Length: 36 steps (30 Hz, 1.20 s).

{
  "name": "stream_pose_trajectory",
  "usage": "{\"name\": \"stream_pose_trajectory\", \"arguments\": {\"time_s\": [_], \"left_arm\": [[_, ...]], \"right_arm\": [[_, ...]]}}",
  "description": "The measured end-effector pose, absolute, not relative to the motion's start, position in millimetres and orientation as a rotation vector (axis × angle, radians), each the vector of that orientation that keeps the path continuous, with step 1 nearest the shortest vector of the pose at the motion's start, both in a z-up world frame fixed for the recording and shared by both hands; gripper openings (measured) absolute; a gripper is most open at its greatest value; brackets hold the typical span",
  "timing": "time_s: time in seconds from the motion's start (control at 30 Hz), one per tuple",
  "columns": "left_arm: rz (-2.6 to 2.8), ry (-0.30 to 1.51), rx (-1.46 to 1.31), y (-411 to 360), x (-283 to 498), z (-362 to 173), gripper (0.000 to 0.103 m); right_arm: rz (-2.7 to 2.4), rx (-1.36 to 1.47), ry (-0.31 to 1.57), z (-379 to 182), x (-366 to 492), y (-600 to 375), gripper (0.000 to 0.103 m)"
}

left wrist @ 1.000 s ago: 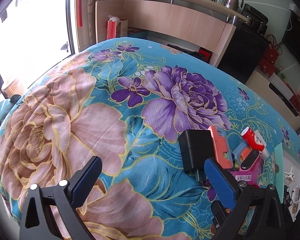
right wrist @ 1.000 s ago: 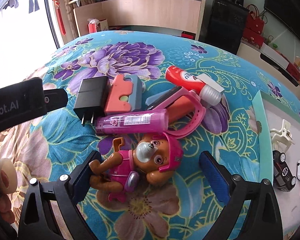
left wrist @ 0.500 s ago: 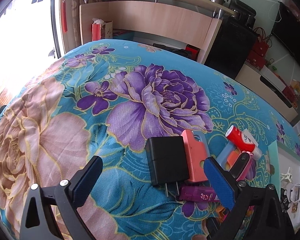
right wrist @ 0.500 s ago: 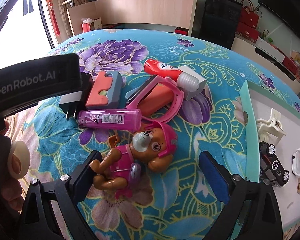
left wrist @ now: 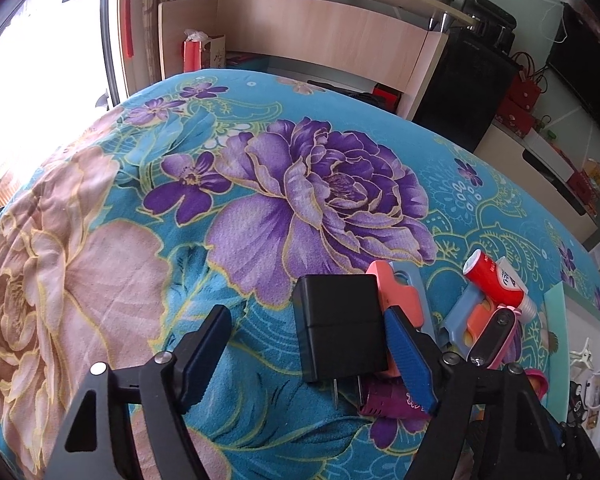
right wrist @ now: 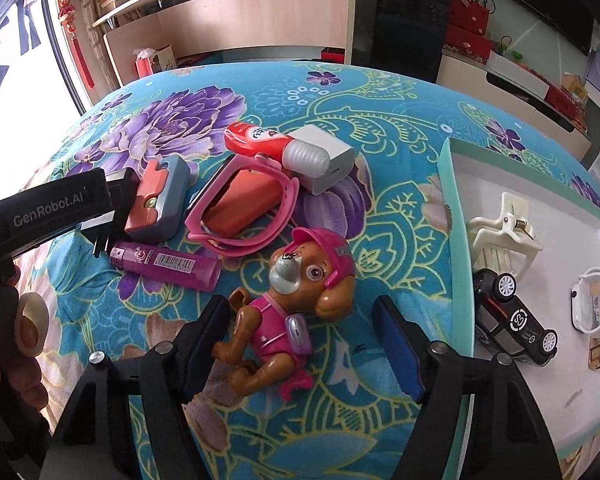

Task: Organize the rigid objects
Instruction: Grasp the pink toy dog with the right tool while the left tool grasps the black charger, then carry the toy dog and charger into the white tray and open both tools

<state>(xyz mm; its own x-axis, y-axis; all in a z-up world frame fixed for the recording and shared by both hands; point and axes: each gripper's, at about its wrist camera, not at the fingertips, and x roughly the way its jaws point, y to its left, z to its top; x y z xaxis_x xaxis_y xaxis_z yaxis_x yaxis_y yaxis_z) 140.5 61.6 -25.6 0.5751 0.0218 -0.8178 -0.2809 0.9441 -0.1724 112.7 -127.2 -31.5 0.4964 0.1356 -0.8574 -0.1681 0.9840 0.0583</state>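
Observation:
A black plug charger (left wrist: 340, 332) lies on the floral cloth between the fingers of my left gripper (left wrist: 307, 314). Its jaws are closing; the right pad sits close by the charger's side, the left pad stands well apart. A brown toy dog in pink (right wrist: 296, 304) lies between the fingers of my right gripper (right wrist: 300, 304), whose jaws are also closing, with gaps left on both sides. Behind the dog lie a purple lighter (right wrist: 166, 266), a pink watch strap (right wrist: 244, 208), an orange and grey block (right wrist: 156, 204), a red tube (right wrist: 276, 144) and a white cube charger (right wrist: 324, 160).
A teal-rimmed white tray (right wrist: 456, 200) at the right holds a white clip (right wrist: 500, 232), a black toy car (right wrist: 512, 316) and a white watch (right wrist: 592, 304). The left gripper's body (right wrist: 48, 212) and a person's hand (right wrist: 4, 360) fill the left edge of the right wrist view. A wooden shelf (left wrist: 300, 24) stands behind.
Both pairs of jaws have narrowed. The left gripper slid right until the black charger came between its fingers. The right gripper shifted so the toy dog lies centred between its fingers.

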Motion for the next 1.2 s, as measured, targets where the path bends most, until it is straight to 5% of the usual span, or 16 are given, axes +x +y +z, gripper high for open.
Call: {"name": "stream_pose_trajectory", "arguments": {"time_s": [0.13,0.3,1.2], "left_arm": [[0.174,0.938,-0.324,63.8,140.9,-26.2,0.072],[0.244,0.971,-0.274,67.0,141.2,-33.7,0.043],[0.138,0.777,-0.227,34.3,112.9,35.0,0.043]], "right_arm": [[0.175,-0.034,1.033,-29.9,111.0,-130.7,0.061],[0.176,-0.024,1.036,-30.0,111.6,-133.7,0.059],[0.148,0.063,0.854,18.6,98.8,-169.0,0.058]]}}
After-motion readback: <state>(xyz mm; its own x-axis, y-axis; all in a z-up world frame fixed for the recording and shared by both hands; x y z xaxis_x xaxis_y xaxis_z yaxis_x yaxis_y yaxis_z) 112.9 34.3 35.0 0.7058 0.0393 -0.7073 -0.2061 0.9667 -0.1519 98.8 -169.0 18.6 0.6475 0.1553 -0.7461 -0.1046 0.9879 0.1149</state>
